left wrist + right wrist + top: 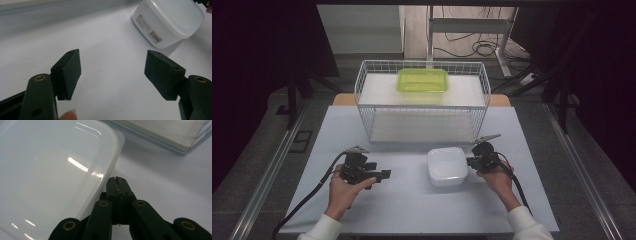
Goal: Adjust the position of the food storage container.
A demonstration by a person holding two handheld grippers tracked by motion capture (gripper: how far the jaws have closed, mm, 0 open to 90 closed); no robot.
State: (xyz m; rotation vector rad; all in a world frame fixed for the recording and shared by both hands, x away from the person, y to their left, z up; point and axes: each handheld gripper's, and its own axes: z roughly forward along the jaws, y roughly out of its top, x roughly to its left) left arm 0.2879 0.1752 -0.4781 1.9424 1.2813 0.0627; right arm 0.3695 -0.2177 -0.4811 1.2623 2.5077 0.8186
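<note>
The white container [447, 166], lid on, sits on the table [412, 210] in front of the wire basket [422, 102], well short of the basket's open lower shelf. A green container [422, 80] rests on top of the basket. The right gripper [471, 161] is at the white container's right edge; in the right gripper view its jaws are pressed together with nothing between them, tips just beside the lid's rim, and contact cannot be confirmed. The left gripper [385, 174] rests to the left of the white container, apart from it, jaws spread wide and empty.

Judgement: the step in hand appears to be a closed-jaw nudge or push on the white container. The next move calls for steady sideways pressure low on its wall, or reopening the jaws to grasp the rim.
</note>
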